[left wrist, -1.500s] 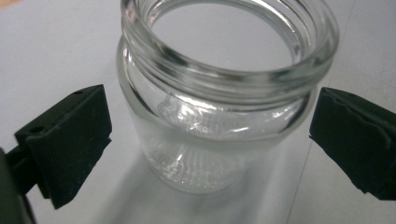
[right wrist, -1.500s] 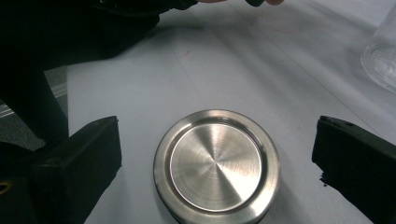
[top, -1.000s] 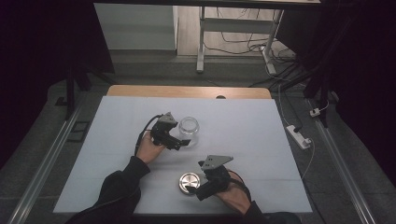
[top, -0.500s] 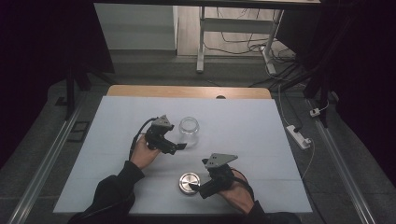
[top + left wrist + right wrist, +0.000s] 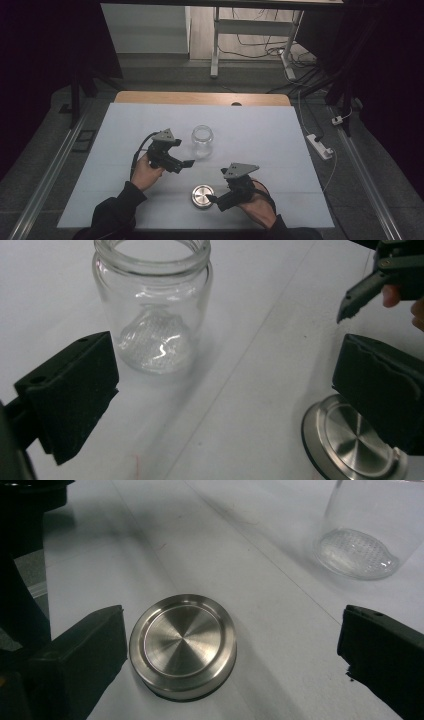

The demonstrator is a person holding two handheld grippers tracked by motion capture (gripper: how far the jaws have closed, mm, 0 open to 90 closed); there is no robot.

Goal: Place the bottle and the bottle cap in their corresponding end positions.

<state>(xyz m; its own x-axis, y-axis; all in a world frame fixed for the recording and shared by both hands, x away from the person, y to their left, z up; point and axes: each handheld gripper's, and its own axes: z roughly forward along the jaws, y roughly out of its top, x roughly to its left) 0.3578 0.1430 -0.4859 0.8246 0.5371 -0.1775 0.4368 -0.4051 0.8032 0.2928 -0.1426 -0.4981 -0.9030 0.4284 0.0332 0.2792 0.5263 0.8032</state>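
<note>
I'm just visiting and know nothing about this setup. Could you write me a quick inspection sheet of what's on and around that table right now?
Surface: white sheet over a wooden table, wood edge showing at the far side.
Job's things: clear glass jar, upright, open, empty; round brushed-metal lid flat on the sheet, apart from the jar.
Clutter: nothing seen.
Grippers: left gripper open, near the jar, not touching; right gripper open, jaws either side of the lid, holding nothing.
Cables: black cable trailing from the left gripper; loose cables on the floor beyond.
Surroundings: white power strip on the floor, dark curtains, white table legs.
</note>
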